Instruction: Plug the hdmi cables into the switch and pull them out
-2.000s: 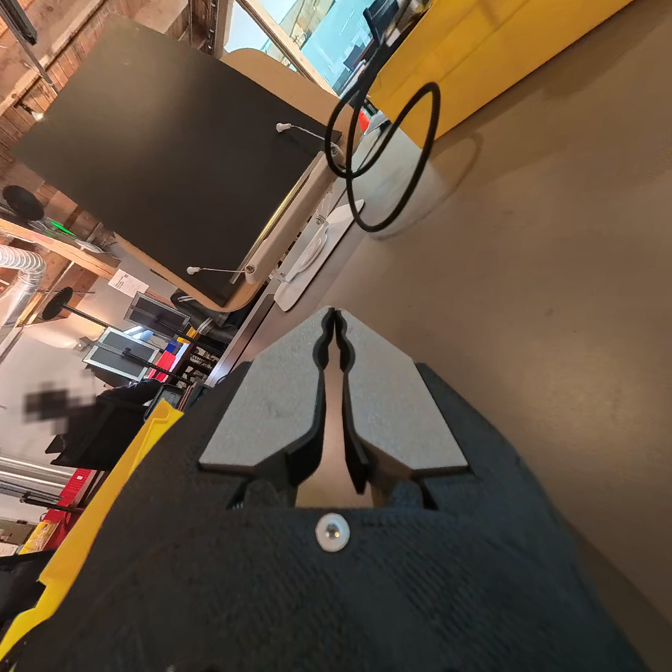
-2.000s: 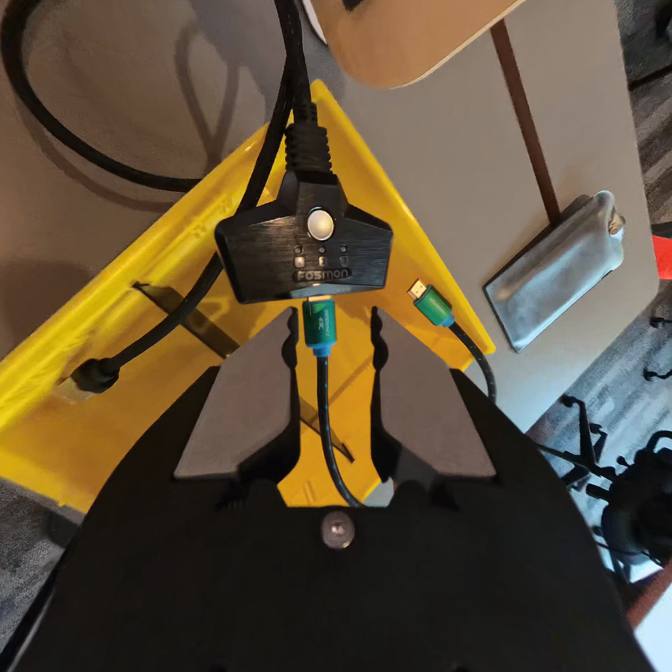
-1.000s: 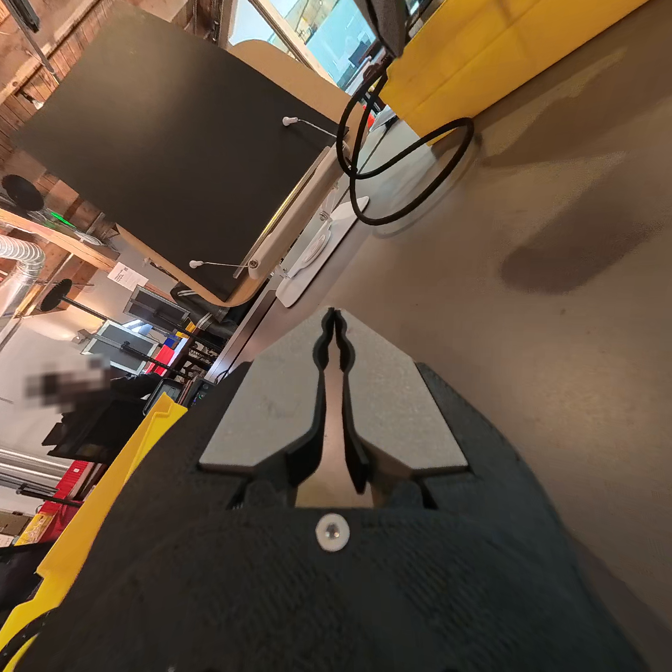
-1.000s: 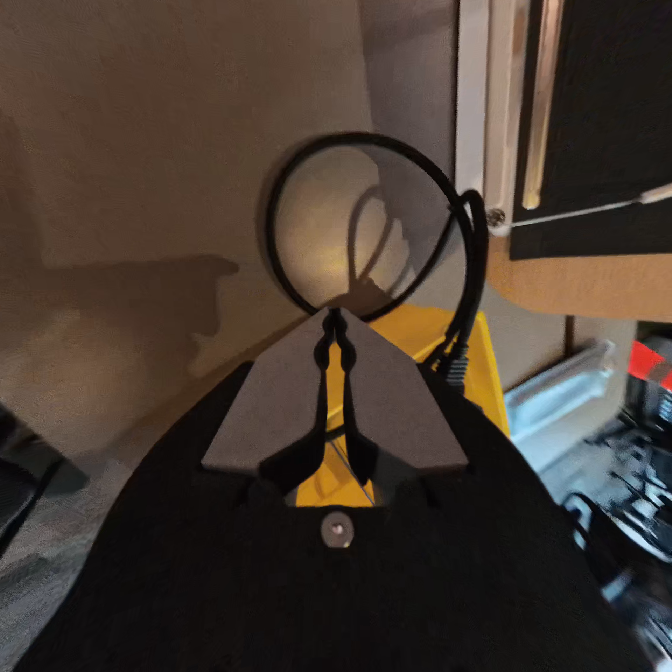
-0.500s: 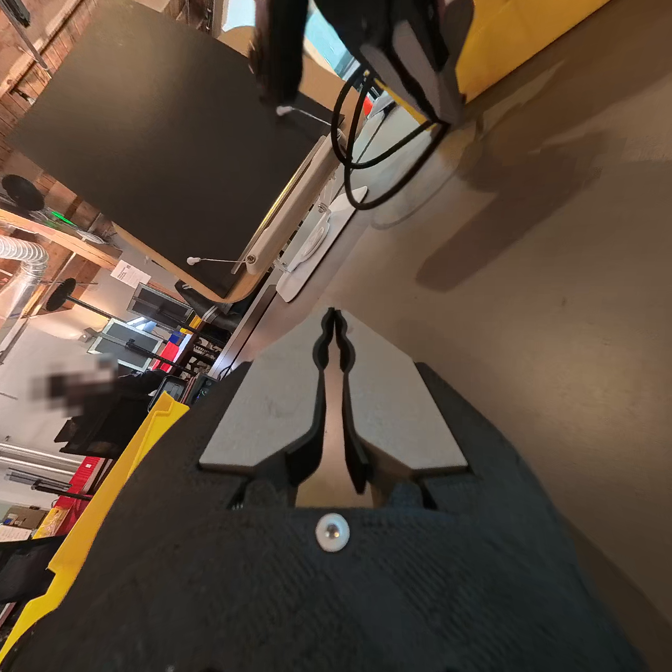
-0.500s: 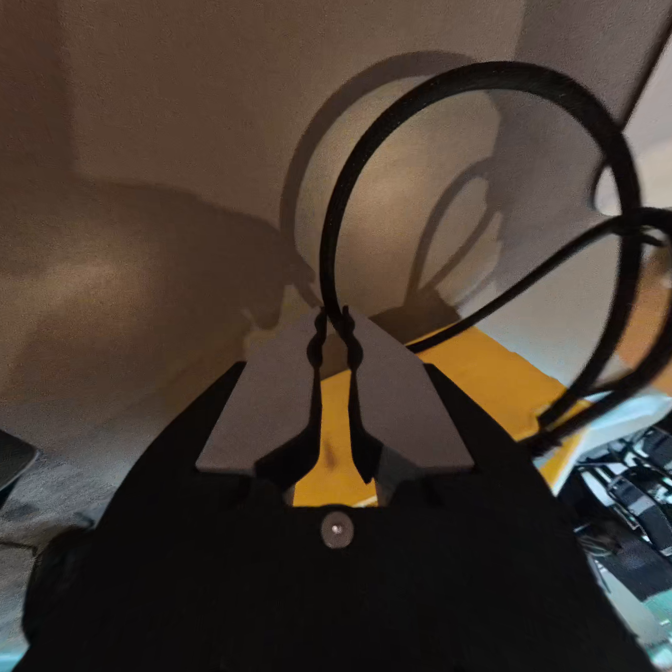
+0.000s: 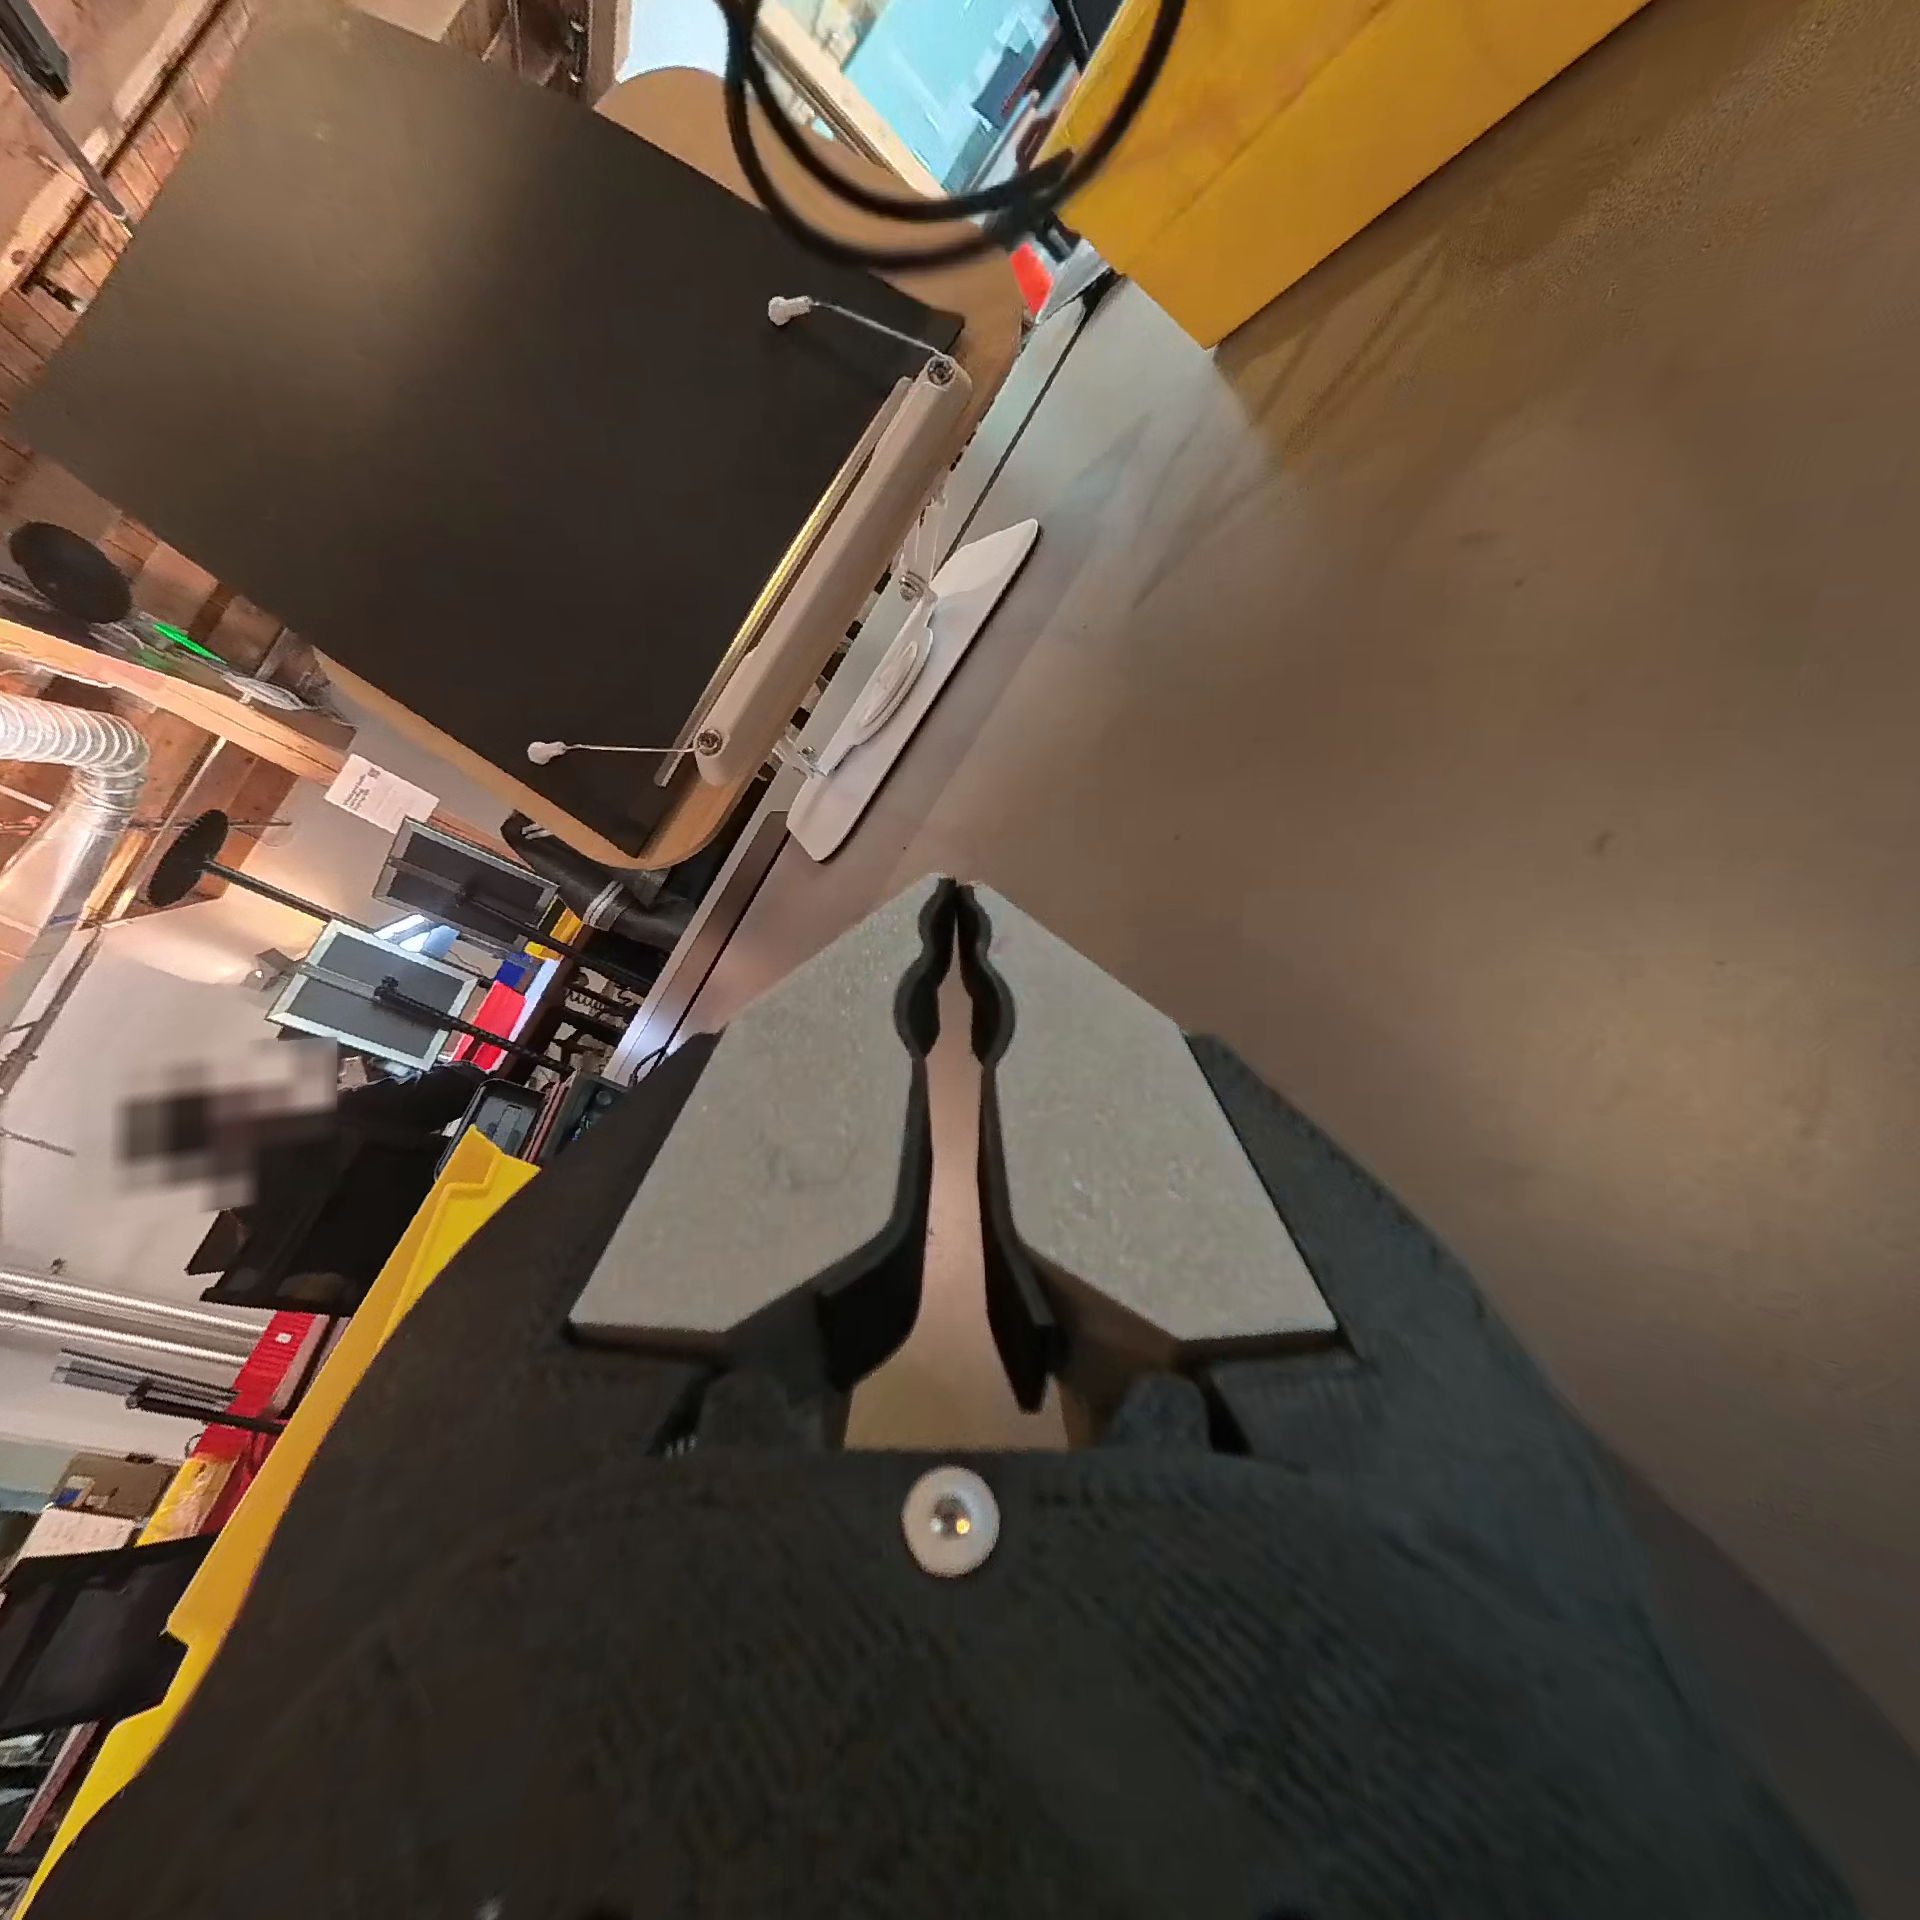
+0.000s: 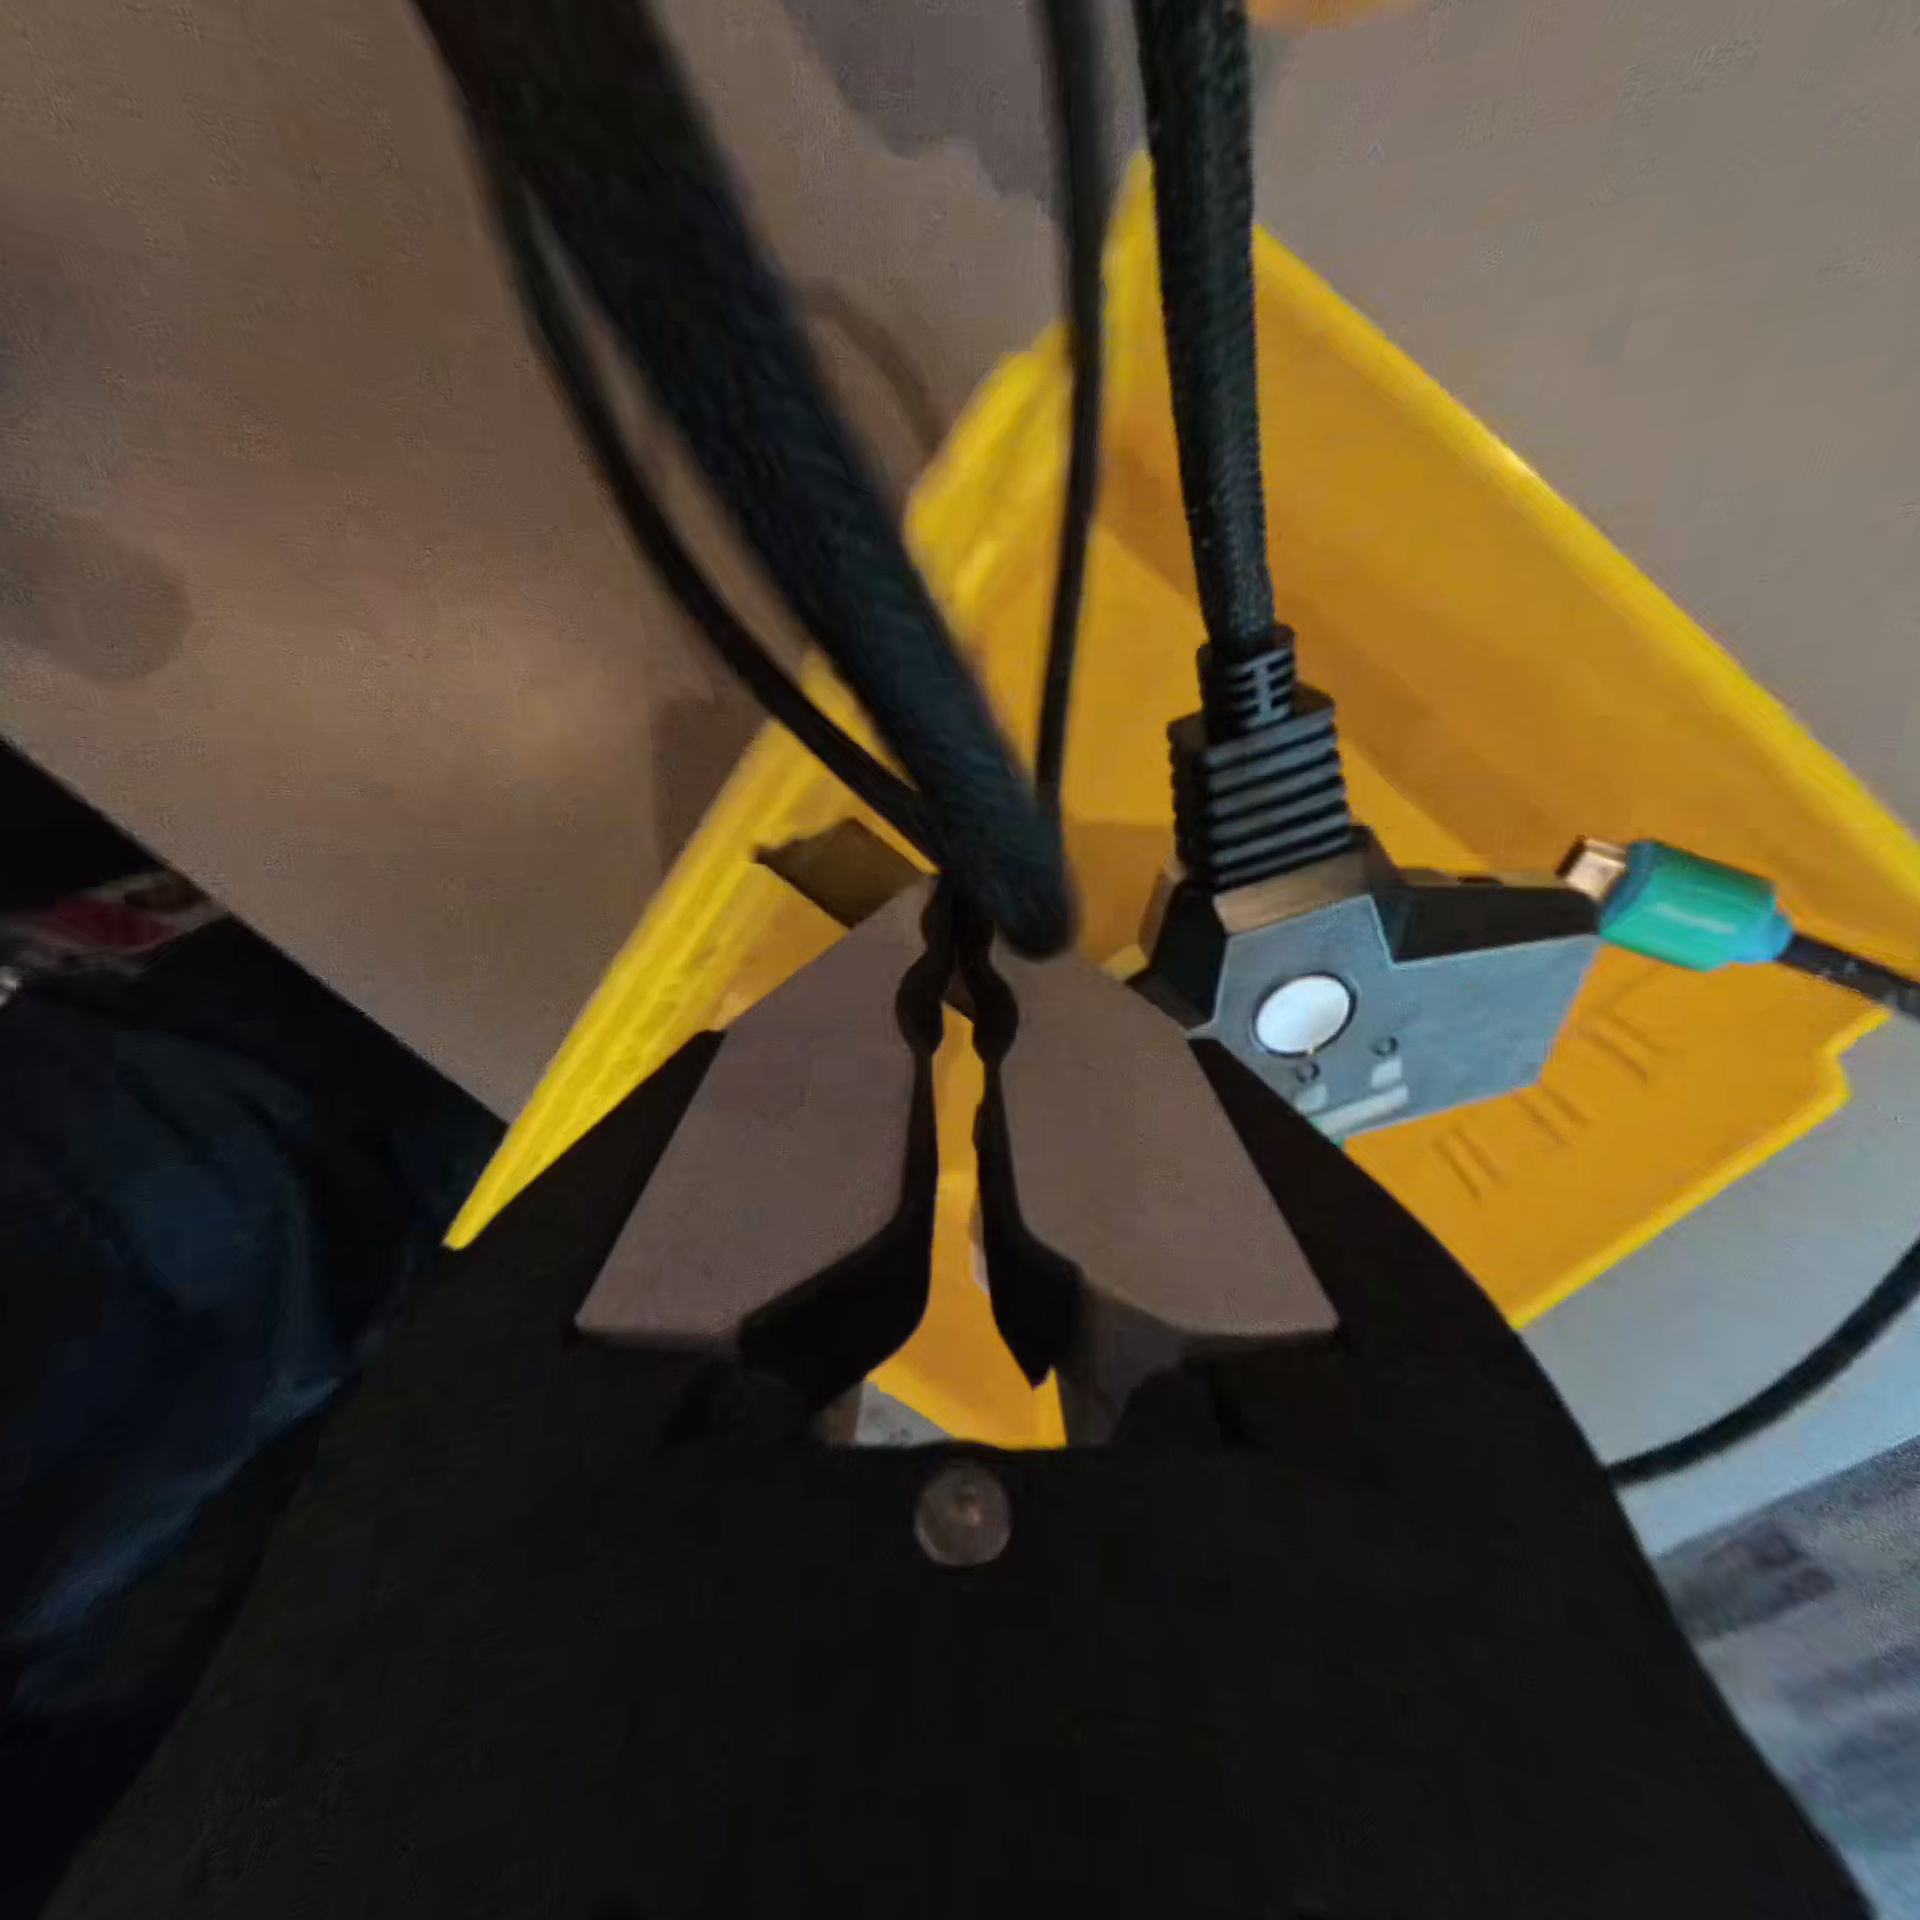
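- Right gripper (image 8: 961, 914): tips pinched on a black braided HDMI cable (image 8: 821, 488), which runs up and left from them; blurred.
- Grey switch (image 8: 1392, 997) sits just right of the right fingertips, over a yellow bin (image 8: 1455, 582).
- Second braided cable's plug (image 8: 1262, 790) is seated in the switch's top port; a green-collared plug (image 8: 1683, 914) goes in on its right.
- Left gripper (image 7: 956, 899): tips together, nothing between them, low over the brown table (image 7: 1507, 779).
- Cable loops (image 7: 883, 197) hang far ahead of it, beside the bin (image 7: 1299, 135).
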Demonstrator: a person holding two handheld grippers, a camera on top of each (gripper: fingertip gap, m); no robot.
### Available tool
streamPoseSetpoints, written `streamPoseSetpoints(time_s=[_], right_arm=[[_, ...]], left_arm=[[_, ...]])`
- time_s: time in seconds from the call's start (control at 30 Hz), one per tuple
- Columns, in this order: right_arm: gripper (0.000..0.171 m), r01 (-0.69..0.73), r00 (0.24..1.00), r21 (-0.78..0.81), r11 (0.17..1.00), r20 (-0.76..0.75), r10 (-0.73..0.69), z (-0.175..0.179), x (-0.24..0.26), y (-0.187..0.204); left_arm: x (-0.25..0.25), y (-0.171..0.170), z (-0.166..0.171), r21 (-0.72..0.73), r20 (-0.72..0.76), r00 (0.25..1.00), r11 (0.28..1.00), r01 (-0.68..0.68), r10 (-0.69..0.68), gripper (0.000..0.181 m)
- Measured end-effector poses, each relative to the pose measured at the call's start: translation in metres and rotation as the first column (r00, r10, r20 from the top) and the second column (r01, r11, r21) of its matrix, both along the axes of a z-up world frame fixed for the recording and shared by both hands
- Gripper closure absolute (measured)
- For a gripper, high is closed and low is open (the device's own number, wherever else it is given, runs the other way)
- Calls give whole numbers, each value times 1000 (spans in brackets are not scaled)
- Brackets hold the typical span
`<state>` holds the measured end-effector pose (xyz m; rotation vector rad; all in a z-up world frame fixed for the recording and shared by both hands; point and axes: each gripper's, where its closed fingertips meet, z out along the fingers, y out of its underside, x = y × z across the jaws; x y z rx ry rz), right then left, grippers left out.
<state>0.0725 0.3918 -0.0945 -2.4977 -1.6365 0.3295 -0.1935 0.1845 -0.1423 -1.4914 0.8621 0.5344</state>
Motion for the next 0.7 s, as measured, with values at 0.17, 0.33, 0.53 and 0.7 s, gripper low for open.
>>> streamPoseSetpoints(time_s=[0.17,0.33,0.53,0.7], right_arm=[[171,61,966,12,998,249,-62,-82,63,23],[171,89,993,-12,996,85,-87,-86,30,29],[171,53,999,56,997,5,-53,-40,26,28],[136,176,951,115,978,-277,-139,37,41,23]], left_arm=[[2,0,-4,-12,-30,1000,1000,0,0,181],[1,2,-5,-21,-26,1000,1000,-3,3,181],[1,2,-6,-22,-37,999,1000,-7,6,181],[2,2,-6,-23,-36,999,1000,-2,1,181]])
